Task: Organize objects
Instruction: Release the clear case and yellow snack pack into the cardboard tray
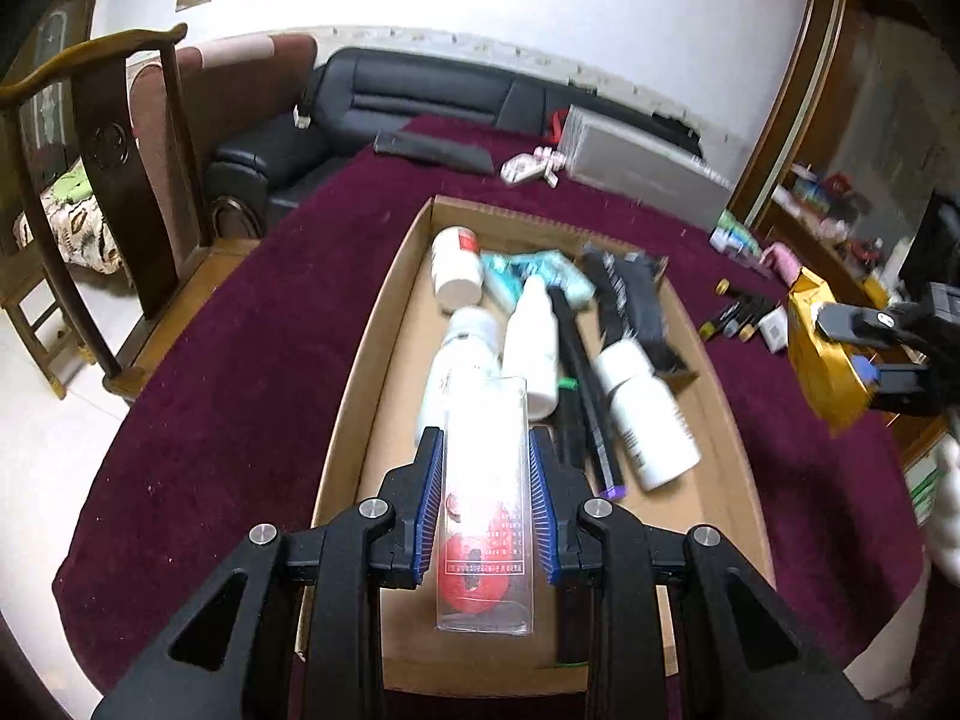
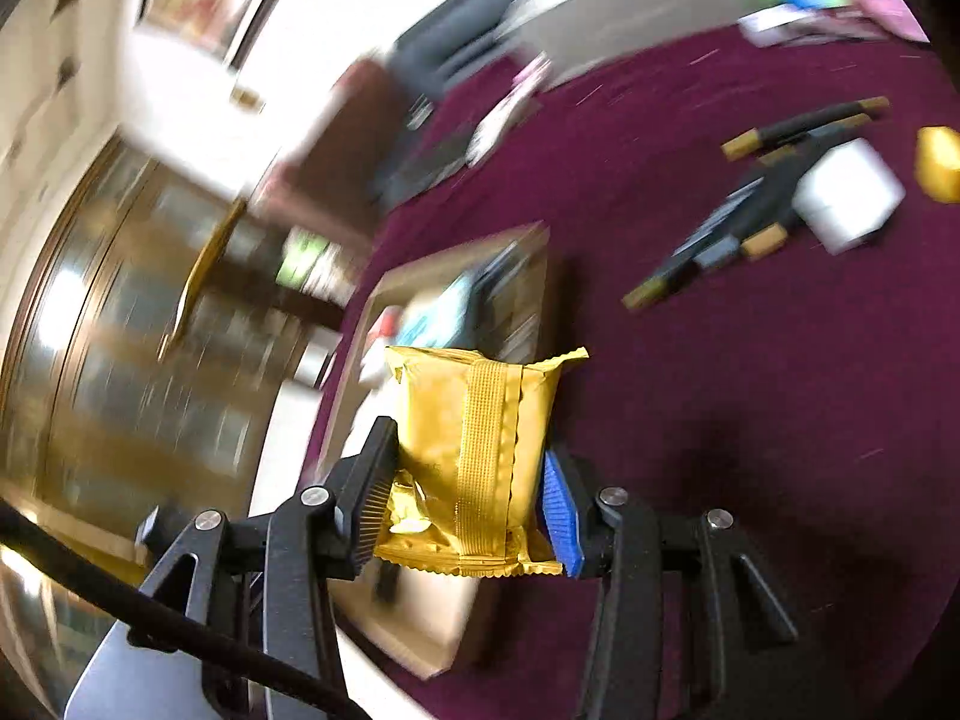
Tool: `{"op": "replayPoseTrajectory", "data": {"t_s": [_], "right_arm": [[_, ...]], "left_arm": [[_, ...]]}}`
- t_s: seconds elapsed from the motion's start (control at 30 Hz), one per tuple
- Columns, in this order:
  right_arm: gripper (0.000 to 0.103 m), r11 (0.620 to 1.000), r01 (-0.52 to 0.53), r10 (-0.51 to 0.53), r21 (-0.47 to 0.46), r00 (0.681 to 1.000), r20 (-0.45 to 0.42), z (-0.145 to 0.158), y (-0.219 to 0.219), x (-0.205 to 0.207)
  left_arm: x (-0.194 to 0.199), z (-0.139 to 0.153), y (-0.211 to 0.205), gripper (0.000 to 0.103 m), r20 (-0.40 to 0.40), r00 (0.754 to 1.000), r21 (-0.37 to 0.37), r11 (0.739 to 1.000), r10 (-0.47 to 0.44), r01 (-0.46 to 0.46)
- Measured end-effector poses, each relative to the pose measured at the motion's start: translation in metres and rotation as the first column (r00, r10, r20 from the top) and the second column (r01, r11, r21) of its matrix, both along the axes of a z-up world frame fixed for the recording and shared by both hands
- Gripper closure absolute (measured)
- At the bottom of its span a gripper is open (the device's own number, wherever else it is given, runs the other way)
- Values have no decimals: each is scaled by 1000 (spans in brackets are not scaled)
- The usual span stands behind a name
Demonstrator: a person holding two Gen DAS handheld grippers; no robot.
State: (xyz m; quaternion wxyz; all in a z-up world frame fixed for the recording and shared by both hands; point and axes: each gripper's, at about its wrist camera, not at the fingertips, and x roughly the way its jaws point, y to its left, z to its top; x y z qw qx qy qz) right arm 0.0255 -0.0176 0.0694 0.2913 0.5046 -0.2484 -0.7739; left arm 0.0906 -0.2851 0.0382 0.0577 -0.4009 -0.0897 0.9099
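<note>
My left gripper (image 1: 486,450) is shut on a clear plastic box with red contents (image 1: 486,504) and holds it over the near end of a cardboard tray (image 1: 366,354). The tray holds several white bottles (image 1: 648,420), teal packets (image 1: 534,273) and black pens (image 1: 585,384). My right gripper (image 2: 465,450) is shut on a gold foil snack packet (image 2: 474,456), above the maroon cloth beside the tray (image 2: 528,264). The right gripper (image 1: 858,342) with its packet (image 1: 822,360) shows at the far right of the left wrist view. The right wrist view is motion-blurred.
On the maroon tablecloth (image 1: 240,372) right of the tray lie several black and gold pens (image 2: 750,210) and a small white box (image 2: 846,192). A grey box (image 1: 642,171) and a black case (image 1: 432,150) lie at the far edge. A wooden chair (image 1: 108,180) stands left.
</note>
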Motion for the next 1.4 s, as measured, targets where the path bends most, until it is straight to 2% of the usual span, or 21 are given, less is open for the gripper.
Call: {"op": "replayPoseTrajectory", "data": {"t_s": [0.17, 0.3, 0.5, 0.67, 0.8, 0.9, 1.0, 1.1, 1.17, 1.3, 1.4], "right_arm": [[59, 975, -215, 213, 54, 976, 35, -20, -77, 19], [59, 952, -285, 280, 109, 958, 56, -36, -105, 28], [59, 928, -272, 264, 255, 962, 67, -52, -117, 31], [59, 902, -232, 231, 363, 972, 48, -60, -118, 25], [60, 877, -195, 219, 440, 976, -2, -56, -115, 27], [60, 860, -178, 224, 479, 974, -41, -53, -123, 25], [58, 858, -177, 233, 483, 971, -58, -52, -127, 25], [58, 893, -174, 226, 416, 971, -80, -40, -117, 25], [58, 914, -155, 212, 375, 970, -115, -29, -105, 28], [52, 942, -74, 138, 328, 974, -178, -10, -89, 27], [52, 951, -35, 96, 306, 978, -188, -3, -81, 24]], "left_arm": [[-3, -9, -4, 79, 29, 1000, -22, 1000, 9, -8], [-8, -14, -6, 79, 54, 998, -64, 998, 22, -18], [-10, -18, -8, 79, 59, 998, -91, 996, 13, -7], [-4, -12, -11, 78, 53, 999, -41, 999, 1, 1], [5, 2, -12, 70, 29, 999, 0, 1000, -21, 21], [11, 13, -13, 69, 5, 999, 7, 999, -32, 32], [19, 22, -18, 67, -19, 1000, 21, 1000, -21, 22], [25, 26, -28, 58, -42, 999, 53, 999, 9, -6], [23, 24, -35, 57, -31, 999, 101, 994, 39, -36], [5, 9, -33, 57, 17, 999, 208, 977, 38, -41], [-7, -2, -13, 57, 59, 998, 254, 967, -32, 16]]}}
